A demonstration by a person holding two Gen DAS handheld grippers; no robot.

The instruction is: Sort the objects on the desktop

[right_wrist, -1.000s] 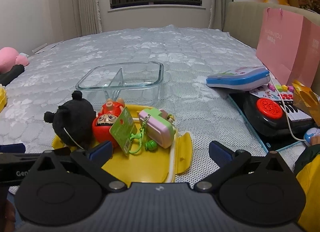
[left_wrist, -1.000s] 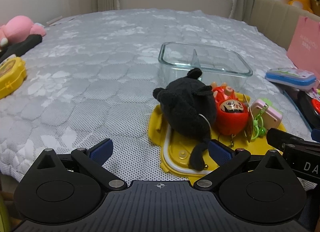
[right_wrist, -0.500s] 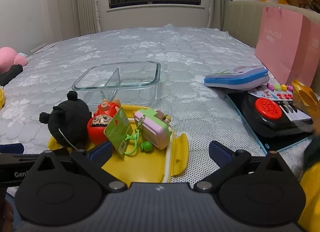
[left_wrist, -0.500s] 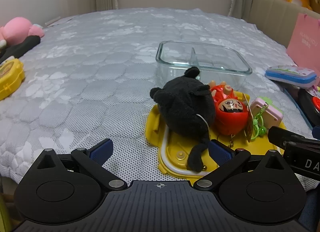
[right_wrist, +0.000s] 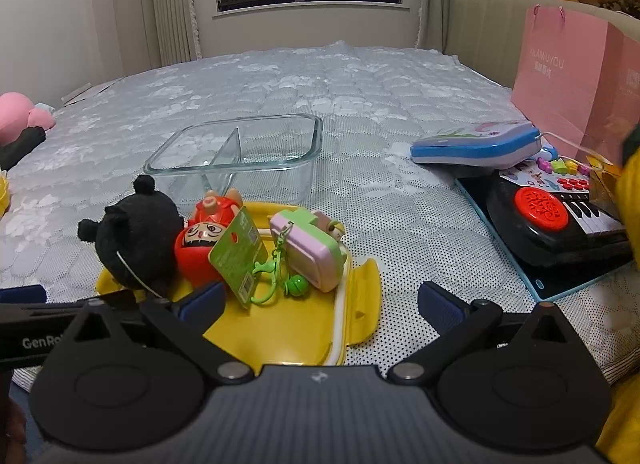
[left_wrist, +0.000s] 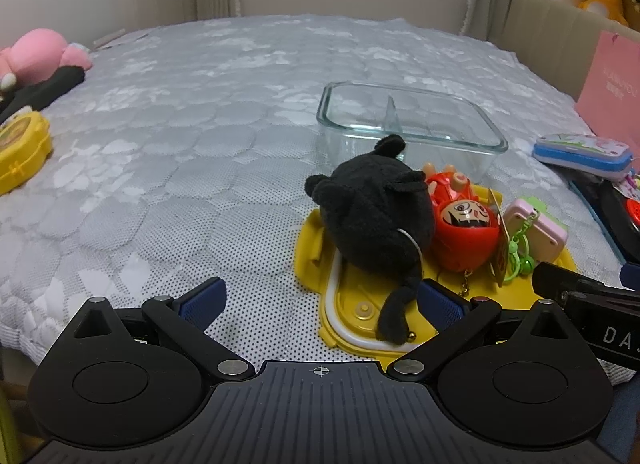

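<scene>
1. left wrist view: the left gripper (left_wrist: 320,300) is spread wide and holds nothing; just ahead, at its right finger, a black plush (left_wrist: 374,219) lies on a yellow lid (left_wrist: 356,316).
2. right wrist view: the right gripper (right_wrist: 320,298) is also wide and empty, with a red doll (right_wrist: 200,242) and pink keychain (right_wrist: 308,248) ahead to its left, and a glass container (right_wrist: 248,151) beyond them on the bed (right_wrist: 360,83).
</scene>
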